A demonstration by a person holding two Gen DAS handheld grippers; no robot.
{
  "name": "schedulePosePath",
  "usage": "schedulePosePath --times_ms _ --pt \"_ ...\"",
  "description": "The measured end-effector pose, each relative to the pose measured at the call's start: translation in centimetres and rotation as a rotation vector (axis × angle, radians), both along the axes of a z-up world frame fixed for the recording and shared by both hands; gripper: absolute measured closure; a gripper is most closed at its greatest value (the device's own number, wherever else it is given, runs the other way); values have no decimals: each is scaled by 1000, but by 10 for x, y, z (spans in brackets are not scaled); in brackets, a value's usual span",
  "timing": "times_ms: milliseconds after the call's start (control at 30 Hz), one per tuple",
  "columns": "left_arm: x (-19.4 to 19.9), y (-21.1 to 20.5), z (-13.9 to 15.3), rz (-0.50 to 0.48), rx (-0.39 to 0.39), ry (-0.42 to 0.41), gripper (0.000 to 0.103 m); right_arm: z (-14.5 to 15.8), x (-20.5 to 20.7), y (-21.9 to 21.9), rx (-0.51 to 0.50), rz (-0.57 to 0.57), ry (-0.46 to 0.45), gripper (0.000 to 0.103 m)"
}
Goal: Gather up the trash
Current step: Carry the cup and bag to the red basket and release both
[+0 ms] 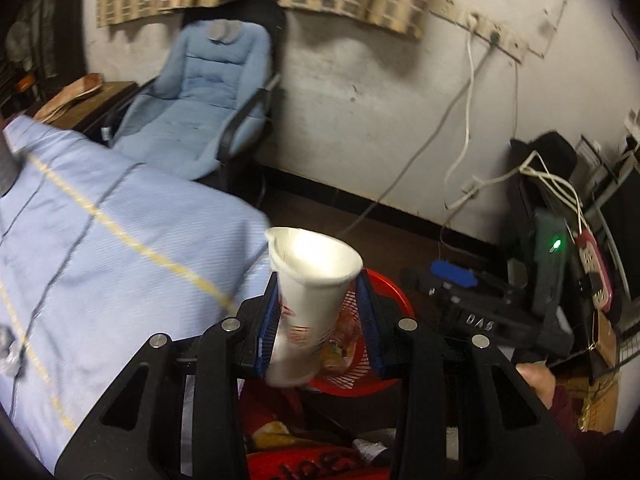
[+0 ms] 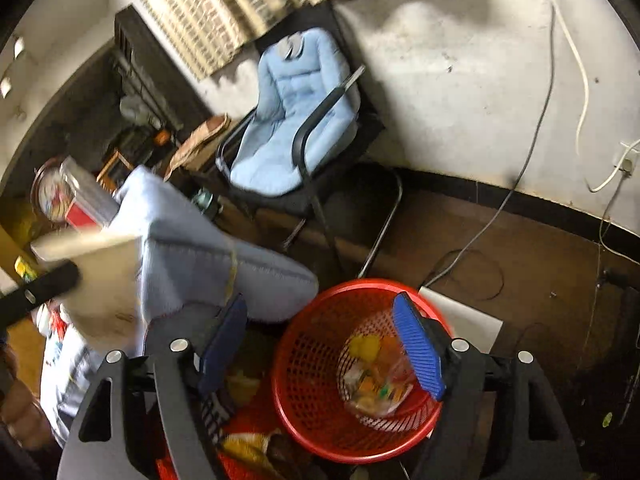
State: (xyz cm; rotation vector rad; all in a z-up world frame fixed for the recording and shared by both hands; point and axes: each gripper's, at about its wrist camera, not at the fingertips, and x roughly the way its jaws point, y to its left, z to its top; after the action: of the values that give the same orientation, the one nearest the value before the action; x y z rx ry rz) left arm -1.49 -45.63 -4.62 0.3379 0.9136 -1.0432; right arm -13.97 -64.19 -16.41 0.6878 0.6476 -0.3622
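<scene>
My left gripper [image 1: 318,280] is shut on a white paper cup [image 1: 308,304], which stands mouth up with its rim squashed between the blue pads. Just behind the cup is a red mesh basket [image 1: 386,376]. In the right wrist view the same basket [image 2: 308,392] sits right below my right gripper [image 2: 320,300], whose blue pads stand wide open with nothing between them. Crumpled wrappers [image 2: 380,380] lie in the bottom of the basket. The cup [image 2: 104,280] and a black finger [image 2: 40,284] of the left gripper show blurred at the left of that view.
A bed with a light blue sheet [image 1: 100,240] fills the left side. A blue padded chair [image 1: 200,92] stands at the wall. Cables, a power strip [image 1: 596,272] and black equipment [image 1: 548,264] crowd the right. A white board [image 2: 468,316] lies on the floor behind the basket.
</scene>
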Motion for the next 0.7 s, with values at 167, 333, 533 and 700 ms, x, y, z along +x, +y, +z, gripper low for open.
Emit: schedulePosePath --times_ms 167,333,533,700 --pt "-13 -26 -10 -54 35 -4 44 -8 -12 -19 46 -43 -18 28" --pt "-17 -24 -3 -41 27 -58 27 -10 -14 -20 61 -43 -29 28" --pt "0 2 7 59 -4 -71 16 2 -3 -7 38 -1 -31 28" --pt "10 26 14 110 -24 -61 16 20 2 12 1 34 -41 28"
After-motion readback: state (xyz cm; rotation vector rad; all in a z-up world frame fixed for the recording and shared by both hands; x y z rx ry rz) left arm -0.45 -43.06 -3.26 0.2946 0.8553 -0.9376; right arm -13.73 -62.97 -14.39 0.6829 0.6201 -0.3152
